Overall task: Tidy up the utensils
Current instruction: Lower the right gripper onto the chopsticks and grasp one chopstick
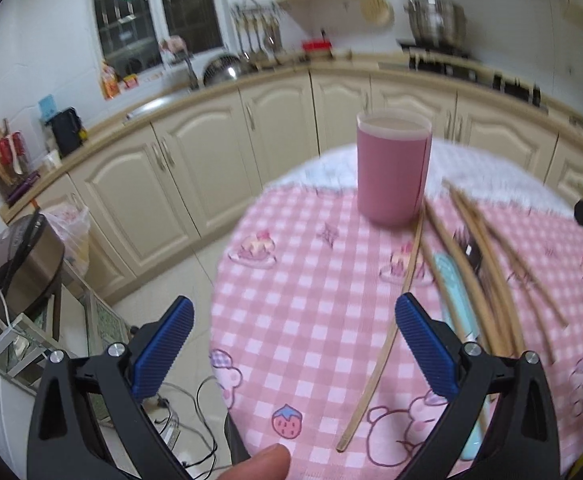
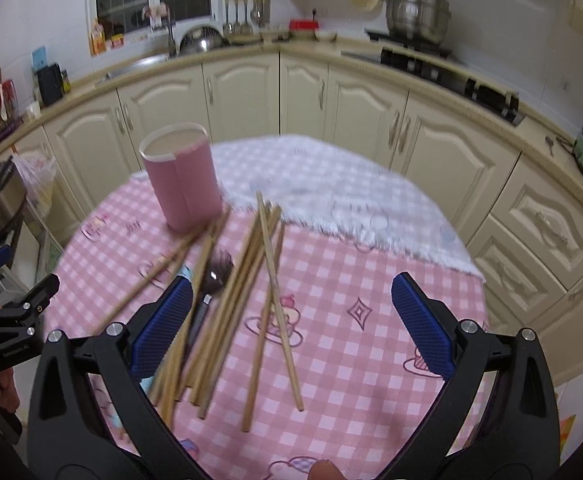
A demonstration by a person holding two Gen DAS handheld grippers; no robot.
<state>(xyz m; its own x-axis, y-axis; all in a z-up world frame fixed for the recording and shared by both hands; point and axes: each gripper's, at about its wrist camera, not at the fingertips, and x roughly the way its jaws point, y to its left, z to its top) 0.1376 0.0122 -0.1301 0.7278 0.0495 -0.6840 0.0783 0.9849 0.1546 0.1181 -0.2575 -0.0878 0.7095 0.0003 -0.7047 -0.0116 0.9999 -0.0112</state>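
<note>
A pink holder cup (image 1: 391, 168) stands upright and looks empty on the round table with a pink checked cloth (image 1: 303, 320); it also shows in the right wrist view (image 2: 181, 180). Several wooden chopsticks (image 2: 247, 280) lie loose in a pile in front of the cup, with a dark spoon (image 2: 211, 280) and a light blue utensil (image 1: 457, 300) among them. One chopstick (image 1: 387, 332) lies apart to the left. My left gripper (image 1: 293, 348) is open and empty above the table's left edge. My right gripper (image 2: 291, 320) is open and empty above the pile.
A white fluffy cloth (image 2: 331, 184) covers the far part of the table. Cream kitchen cabinets (image 2: 243, 92) and a counter curve behind. A rice cooker (image 1: 19, 264) on a stand and cables (image 1: 195, 420) on the floor lie left of the table.
</note>
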